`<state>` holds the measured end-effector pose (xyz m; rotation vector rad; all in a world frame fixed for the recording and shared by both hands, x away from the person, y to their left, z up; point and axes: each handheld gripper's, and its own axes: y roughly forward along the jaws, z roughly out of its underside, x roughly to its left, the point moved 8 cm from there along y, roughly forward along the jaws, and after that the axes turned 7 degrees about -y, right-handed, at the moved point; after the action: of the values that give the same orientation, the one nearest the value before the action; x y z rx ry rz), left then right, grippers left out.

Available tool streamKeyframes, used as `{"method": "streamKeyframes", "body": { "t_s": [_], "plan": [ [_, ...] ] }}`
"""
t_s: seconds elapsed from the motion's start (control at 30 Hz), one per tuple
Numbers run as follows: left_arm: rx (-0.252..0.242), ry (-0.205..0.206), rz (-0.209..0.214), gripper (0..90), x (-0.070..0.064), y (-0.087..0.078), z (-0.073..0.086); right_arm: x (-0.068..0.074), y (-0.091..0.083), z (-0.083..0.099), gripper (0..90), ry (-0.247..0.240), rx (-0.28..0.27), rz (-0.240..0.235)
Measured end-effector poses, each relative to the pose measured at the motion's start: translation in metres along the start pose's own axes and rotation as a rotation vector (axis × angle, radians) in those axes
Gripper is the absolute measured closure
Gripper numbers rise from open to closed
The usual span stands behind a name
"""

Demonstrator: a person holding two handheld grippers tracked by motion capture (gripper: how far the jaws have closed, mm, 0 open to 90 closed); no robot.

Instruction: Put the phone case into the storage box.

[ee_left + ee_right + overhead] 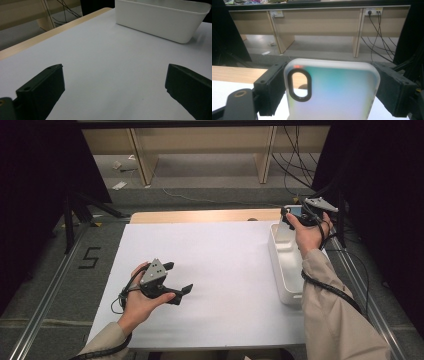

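Far right, over white plastic bin [285, 270]: right gripper [332, 87] clamps frosted translucent phone case [332, 92]; lower gently pre-release. Left gripper [176, 281] jaws wide, empty.

Looks like a lab / recording rig, not a home. Tabletop [210, 270] covered w/ plain white sheet, wood edge at far side, framed by aluminium rails [45, 290] on grey carpet floor [60, 270]. A "5" [88, 257] marked in black tape on the floor. Dark curtains [30, 195] both sides. Behind: bare light-wood benches [317, 25] w/ wall sockets [372, 11] and loose black cables [374, 37] hanging; bits of clutter on the floor under them.
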<state>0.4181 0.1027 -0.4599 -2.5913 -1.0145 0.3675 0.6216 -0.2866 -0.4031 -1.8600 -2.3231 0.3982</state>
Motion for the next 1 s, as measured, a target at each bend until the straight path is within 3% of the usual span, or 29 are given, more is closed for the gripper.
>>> {"method": "streamKeyframes", "body": {
  "t_s": [1.0],
  "plan": [
    [0.0, 0.001, 0.001, 1.9, 0.0, 0.0, 0.0, 0.0, 0.011, 0.004, 18.3, -0.005, 0.015, 0.012]
  ]
}}
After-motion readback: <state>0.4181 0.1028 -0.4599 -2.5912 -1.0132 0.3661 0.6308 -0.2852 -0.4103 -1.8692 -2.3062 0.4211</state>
